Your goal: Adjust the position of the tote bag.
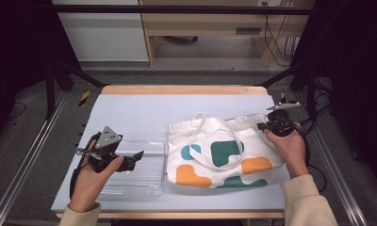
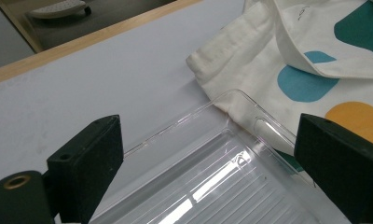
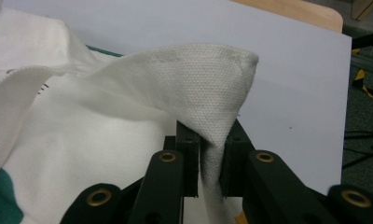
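A white canvas tote bag [image 1: 219, 153] with teal and orange patches lies flat on the table, right of centre. My right gripper [image 1: 261, 126] is at the bag's far right corner, its jaws pinched on the fabric; in the right gripper view the cloth [image 3: 208, 107] rises in a fold from between the jaws of my right gripper [image 3: 211, 163]. A clear plastic tray [image 1: 139, 167] lies left of the bag. My left gripper [image 1: 138, 156] hovers over the tray, jaws wide apart and nothing between them; the left gripper view shows the tray [image 2: 212, 182] and the bag's corner [image 2: 231, 56].
The pale grey table [image 1: 139, 110] has a wooden far edge [image 1: 182, 89]. Black frame bars stand to either side. Open tabletop lies behind the tray and the bag.
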`<state>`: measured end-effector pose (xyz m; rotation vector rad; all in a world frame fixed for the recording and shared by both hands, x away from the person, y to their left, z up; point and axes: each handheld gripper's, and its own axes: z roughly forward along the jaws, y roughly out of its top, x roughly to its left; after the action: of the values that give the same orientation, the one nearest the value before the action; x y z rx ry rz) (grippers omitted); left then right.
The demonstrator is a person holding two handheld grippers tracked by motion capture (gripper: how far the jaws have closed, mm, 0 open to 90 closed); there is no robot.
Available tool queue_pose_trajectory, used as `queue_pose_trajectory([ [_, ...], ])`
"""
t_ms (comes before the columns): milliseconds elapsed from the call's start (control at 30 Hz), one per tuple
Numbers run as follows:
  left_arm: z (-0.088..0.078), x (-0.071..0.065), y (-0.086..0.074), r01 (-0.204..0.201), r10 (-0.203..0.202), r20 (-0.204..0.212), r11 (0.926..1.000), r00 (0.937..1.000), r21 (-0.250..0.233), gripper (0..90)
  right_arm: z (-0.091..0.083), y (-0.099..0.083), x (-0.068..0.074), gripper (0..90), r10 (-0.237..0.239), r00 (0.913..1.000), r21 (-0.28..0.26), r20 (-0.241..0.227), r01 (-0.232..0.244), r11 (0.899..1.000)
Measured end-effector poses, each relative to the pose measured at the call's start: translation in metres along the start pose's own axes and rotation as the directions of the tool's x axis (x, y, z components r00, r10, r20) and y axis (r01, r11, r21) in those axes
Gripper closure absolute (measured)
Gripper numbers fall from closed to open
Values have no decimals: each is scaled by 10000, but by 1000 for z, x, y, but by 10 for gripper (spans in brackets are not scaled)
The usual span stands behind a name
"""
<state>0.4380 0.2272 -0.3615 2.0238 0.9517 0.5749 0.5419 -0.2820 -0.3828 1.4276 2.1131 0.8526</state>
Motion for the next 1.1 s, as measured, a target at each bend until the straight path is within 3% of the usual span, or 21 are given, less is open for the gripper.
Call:
queue_pose_trajectory([
  [233, -1, -1, 1, -52, 52, 29, 10000, 10000, -20, 82, -21, -4, 10, 848, -88, 9999, -898, -57, 83, 9959],
  [533, -4, -2, 2, -46, 46, 20, 9999, 10000, -126, 82, -47, -11, 24, 855, -298, 9995, -1798, -82, 279, 9833],
  [900, -5, -8, 8, -273, 274, 44, 9994, 9996, -202, 82, -73, -24, 41, 860, -807, 9964, -2652, -254, 711, 9616],
  [1100, 9, -21, 24, -641, 643, 451, 9979, 9969, -57, 82, -83, -36, 50, 861, -1137, 9922, -3159, -512, 919, 9443],
])
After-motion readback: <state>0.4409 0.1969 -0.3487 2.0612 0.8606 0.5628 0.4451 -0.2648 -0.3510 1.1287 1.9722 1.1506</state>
